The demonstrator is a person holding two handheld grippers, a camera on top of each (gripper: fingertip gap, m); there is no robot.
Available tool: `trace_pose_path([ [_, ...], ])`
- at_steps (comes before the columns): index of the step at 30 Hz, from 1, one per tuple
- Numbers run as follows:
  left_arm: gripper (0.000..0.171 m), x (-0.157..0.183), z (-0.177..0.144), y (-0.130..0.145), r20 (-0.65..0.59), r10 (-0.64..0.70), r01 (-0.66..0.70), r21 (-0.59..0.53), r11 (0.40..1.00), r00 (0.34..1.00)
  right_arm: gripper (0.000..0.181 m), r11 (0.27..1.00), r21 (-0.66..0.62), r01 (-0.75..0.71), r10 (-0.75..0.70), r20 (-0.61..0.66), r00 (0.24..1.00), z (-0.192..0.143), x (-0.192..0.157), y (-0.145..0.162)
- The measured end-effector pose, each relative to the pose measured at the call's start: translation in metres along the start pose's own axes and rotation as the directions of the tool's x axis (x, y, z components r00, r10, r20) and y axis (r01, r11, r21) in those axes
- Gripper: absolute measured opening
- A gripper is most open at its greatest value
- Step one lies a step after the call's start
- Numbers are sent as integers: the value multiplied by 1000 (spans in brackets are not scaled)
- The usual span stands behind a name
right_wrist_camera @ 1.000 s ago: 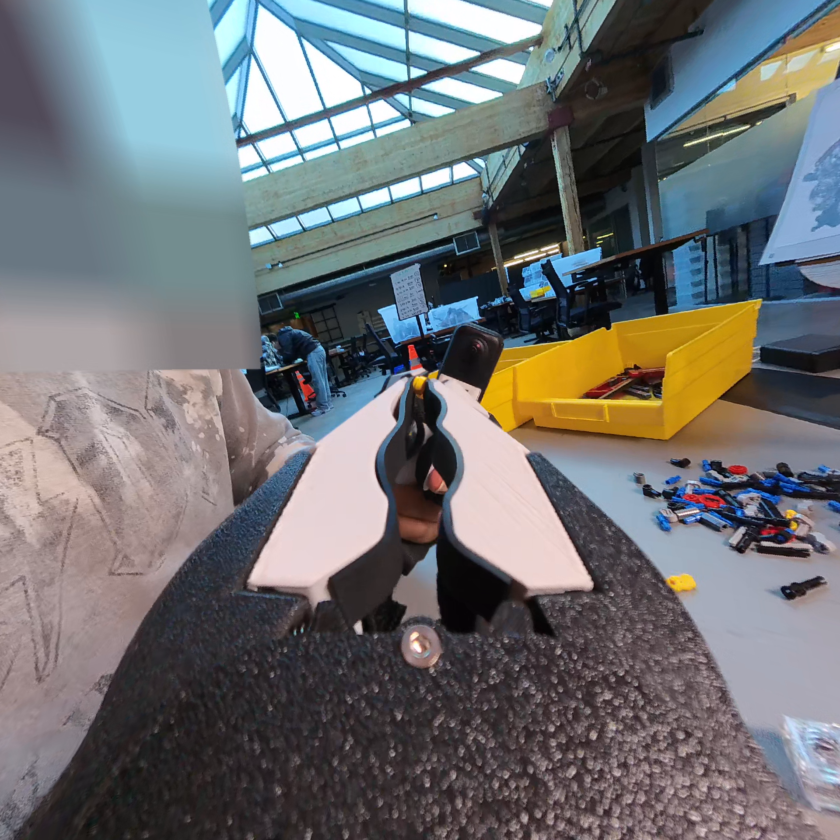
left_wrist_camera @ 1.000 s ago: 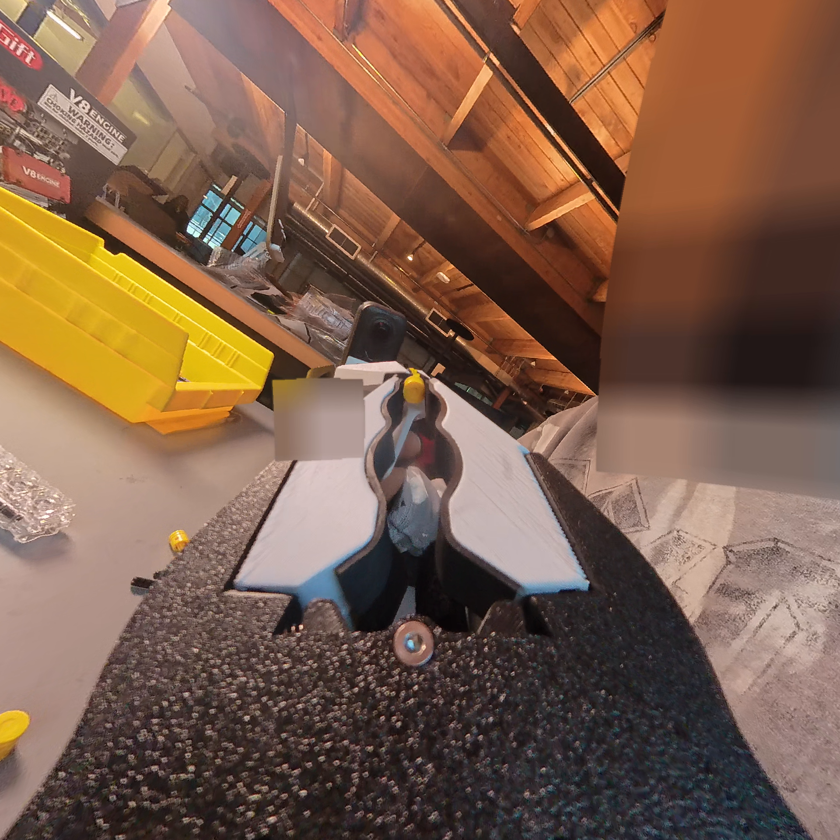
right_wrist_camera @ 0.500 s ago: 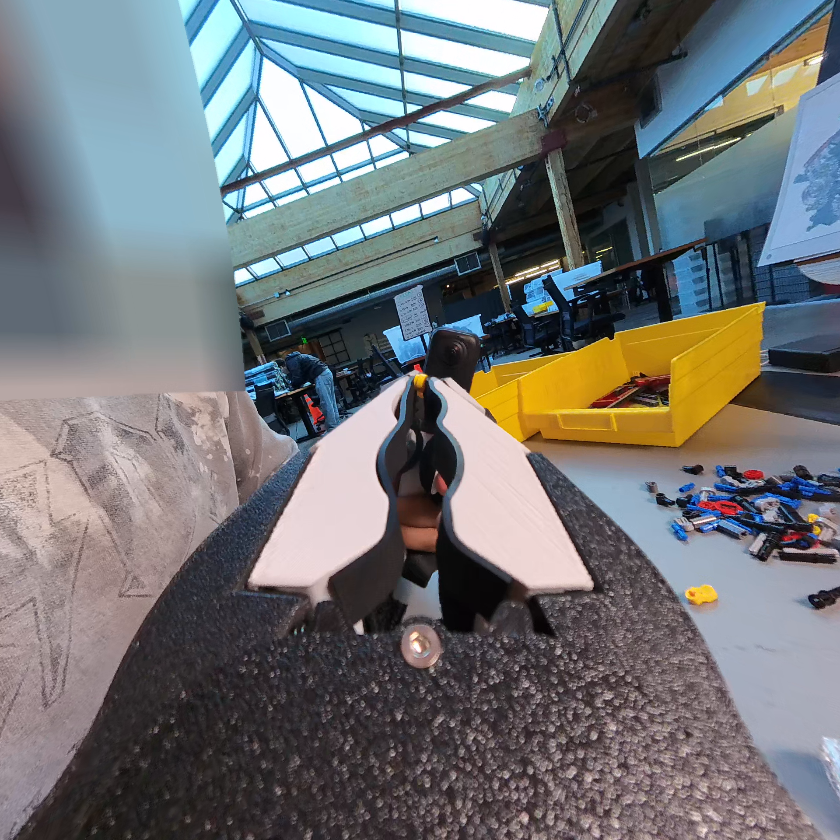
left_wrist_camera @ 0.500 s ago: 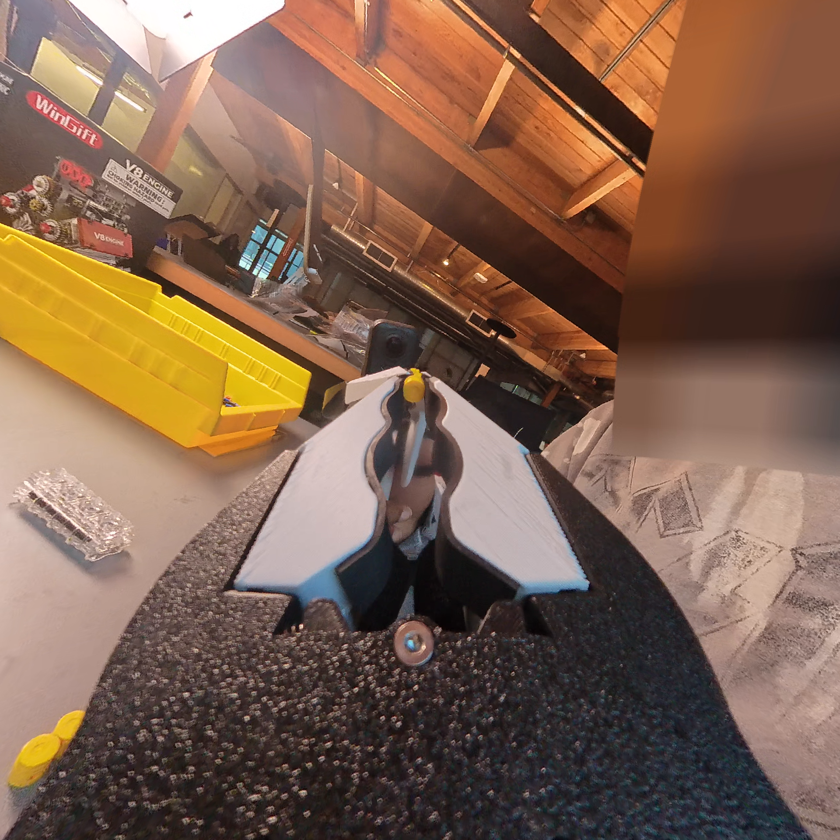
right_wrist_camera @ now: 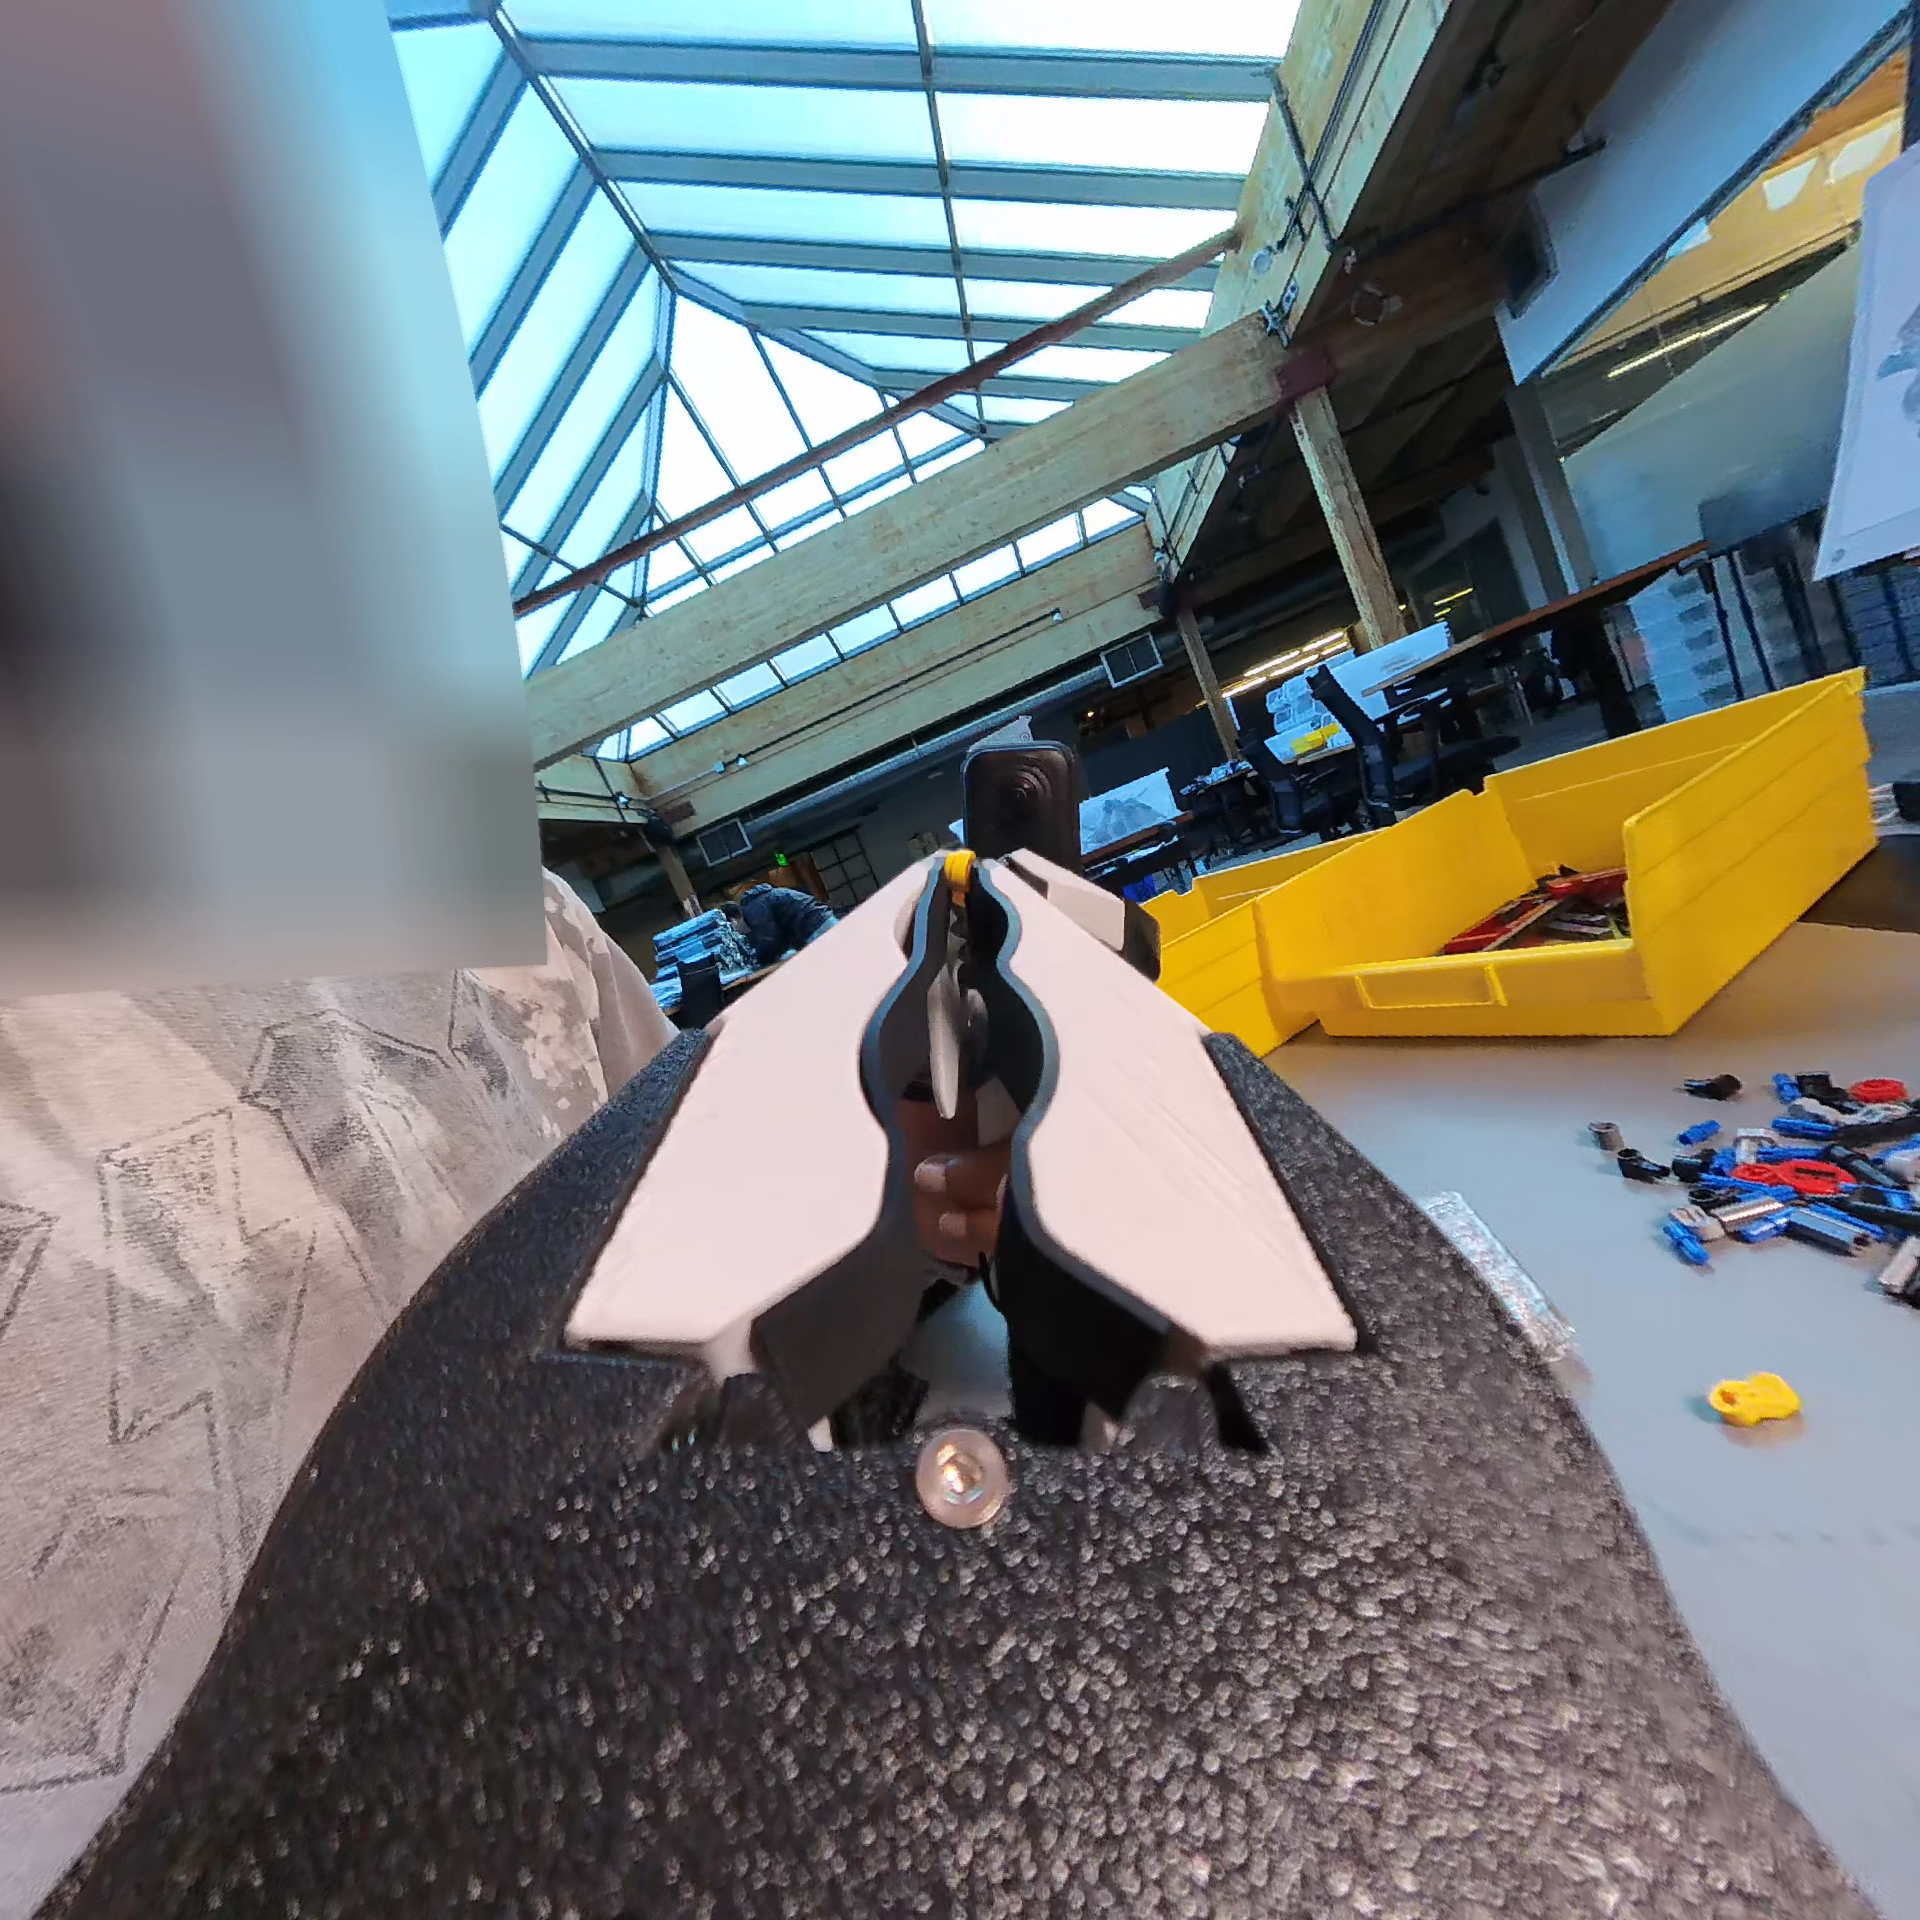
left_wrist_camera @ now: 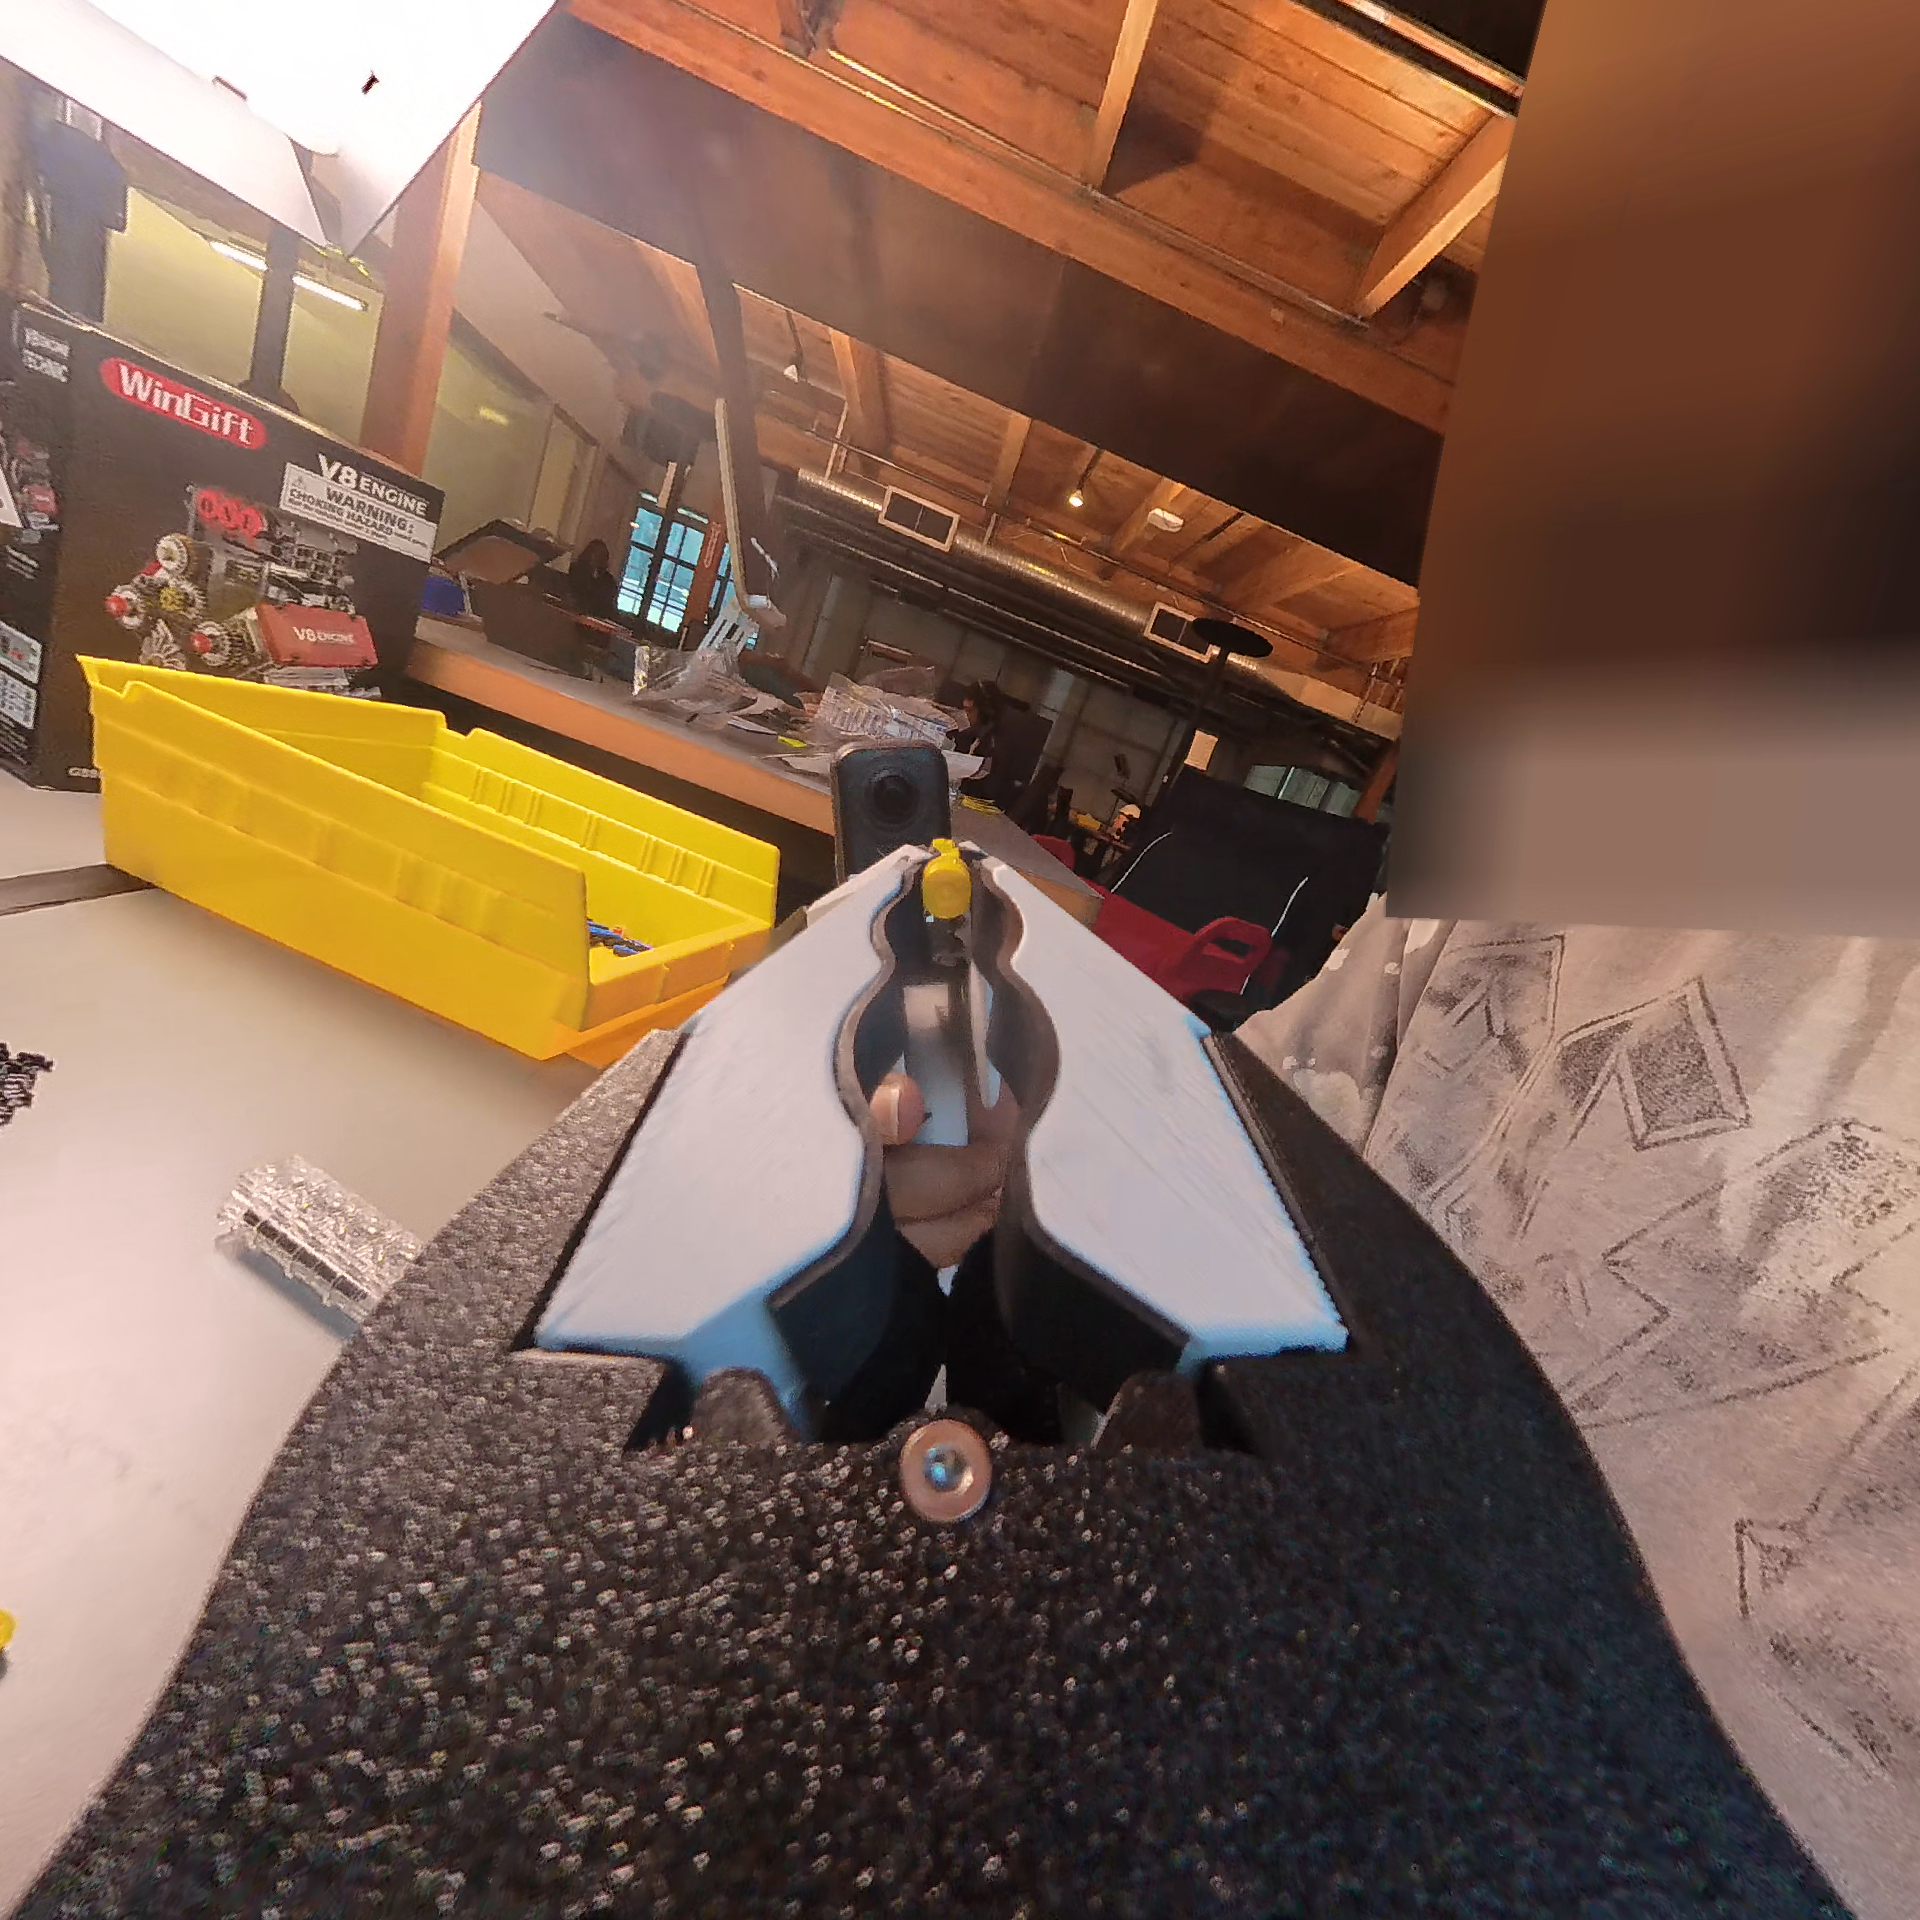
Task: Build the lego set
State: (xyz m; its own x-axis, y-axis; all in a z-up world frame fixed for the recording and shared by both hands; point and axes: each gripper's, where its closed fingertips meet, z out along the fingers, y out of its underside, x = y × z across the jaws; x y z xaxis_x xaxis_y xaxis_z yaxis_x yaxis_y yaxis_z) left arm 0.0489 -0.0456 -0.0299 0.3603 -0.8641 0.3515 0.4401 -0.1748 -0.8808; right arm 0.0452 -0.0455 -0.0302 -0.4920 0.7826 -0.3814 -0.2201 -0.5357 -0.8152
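Yellow and tiny, the peg stays pinched in the narrow jaws of the left gripper and right gripper, which meet tip to tip. Both have swung level, so more of the bench shows.

Timber-beamed ceiling, glass skylight, grey tabletop, distant desks and office chairs

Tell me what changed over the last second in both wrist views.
The left hand-held gripper swung its view down and left: the yellow bin and clear packet slid right, and the printed box came into sight. The right hand-held gripper tilted slightly upward. Both stayed shut tip to tip on the small yellow piece.
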Motion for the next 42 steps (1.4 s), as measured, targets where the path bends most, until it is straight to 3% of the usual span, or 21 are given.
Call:
trace_pose_path([
  [9, 8, 3, 3, -1, 18, 111, -110, -39, 993, 994, 1, 1000, 17, 1, -2, 19, 1000, 0, -3, -2],
  [16, 9, 5, 3, 6, 16, 240, -236, -140, 962, 971, 1, 997, -56, 47, -45, 42, 998, -3, -5, 3],
  [20, 9, 8, 4, 3, 7, 238, -235, -116, 965, 971, 2, 999, -40, 37, -34, 69, 997, -1, -8, 0],
  [29, 8, 18, 20, -19, 25, 266, -267, 53, 962, 964, 1, 986, 152, -74, 54, 134, 990, 5, -20, -27],
  [34, 9, 17, 34, -24, 41, 347, -349, 34, 937, 937, 2, 981, 189, -45, 23, 116, 993, 1, -21, -38],
  [42, 9, 17, 32, -15, 10, 370, -368, -72, 927, 929, 3, 991, 8, 132, -132, 92, 987, 0, -22, -29],
])
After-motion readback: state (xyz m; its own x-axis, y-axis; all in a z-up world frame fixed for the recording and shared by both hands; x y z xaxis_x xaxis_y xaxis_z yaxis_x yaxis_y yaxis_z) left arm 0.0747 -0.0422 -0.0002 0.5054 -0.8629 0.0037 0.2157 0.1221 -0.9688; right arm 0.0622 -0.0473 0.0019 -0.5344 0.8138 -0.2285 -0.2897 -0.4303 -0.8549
